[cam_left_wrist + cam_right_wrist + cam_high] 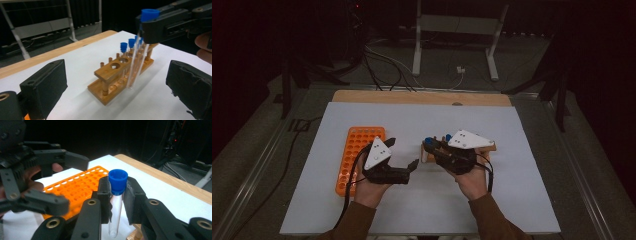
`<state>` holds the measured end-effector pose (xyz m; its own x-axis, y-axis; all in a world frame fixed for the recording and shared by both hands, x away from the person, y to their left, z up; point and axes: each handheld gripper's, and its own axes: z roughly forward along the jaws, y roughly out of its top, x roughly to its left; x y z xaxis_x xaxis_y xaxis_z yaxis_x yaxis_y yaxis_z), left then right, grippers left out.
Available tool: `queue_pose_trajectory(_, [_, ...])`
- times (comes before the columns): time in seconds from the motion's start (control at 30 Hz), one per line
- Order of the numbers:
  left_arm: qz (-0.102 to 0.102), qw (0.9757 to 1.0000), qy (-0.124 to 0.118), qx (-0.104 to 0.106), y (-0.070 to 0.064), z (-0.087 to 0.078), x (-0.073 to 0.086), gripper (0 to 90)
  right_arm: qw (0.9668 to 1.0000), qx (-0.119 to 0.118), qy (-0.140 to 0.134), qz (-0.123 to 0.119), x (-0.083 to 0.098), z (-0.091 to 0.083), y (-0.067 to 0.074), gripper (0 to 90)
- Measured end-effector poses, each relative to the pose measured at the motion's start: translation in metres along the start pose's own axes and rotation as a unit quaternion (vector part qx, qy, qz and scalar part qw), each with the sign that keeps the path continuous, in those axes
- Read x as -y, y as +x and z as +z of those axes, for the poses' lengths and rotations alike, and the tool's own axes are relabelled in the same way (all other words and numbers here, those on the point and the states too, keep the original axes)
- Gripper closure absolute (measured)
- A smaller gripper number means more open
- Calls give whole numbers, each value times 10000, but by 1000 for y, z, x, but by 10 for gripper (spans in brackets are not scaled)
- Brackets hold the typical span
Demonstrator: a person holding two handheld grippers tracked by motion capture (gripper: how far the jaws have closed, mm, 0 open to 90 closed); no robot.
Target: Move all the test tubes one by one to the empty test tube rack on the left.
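My right gripper is shut on a clear test tube with a blue cap, gripping it just below the cap. In the left gripper view the tube hangs upright beside the near end of a wooden tube rack. A few more blue-capped tubes stand in that rack's far holes. My left gripper is open with nothing between its fingers and points toward the rack and the held tube. An orange rack with many holes lies to its left.
A white sheet covers the table, with a wooden edge at the back. Behind it stand a white metal frame and loose cables on the floor.
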<state>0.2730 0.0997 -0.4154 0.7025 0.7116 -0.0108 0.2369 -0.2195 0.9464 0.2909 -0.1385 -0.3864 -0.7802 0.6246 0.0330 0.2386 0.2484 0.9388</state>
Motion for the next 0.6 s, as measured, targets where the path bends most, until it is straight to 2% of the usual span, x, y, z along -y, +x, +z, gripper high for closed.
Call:
queue_pose_trajectory(0.13, [85,10000,6,-30,-7,5,-1,74,10000,-76,6,-5,-1,3,5,761])
queue_pose_trajectory(0.3, [193,9998,-6,-102,-13,10,-1,175,9999,-151,9,34,-1,5,8,760])
queue_pose_trajectory(0.4, [230,9997,8,-48,-15,12,-1,261,9998,-207,4,40,-1,6,10,760])
queue_pose_trajectory(0.6, [200,9994,-54,267,-15,13,0,475,9996,-269,16,14,-2,8,14,761])
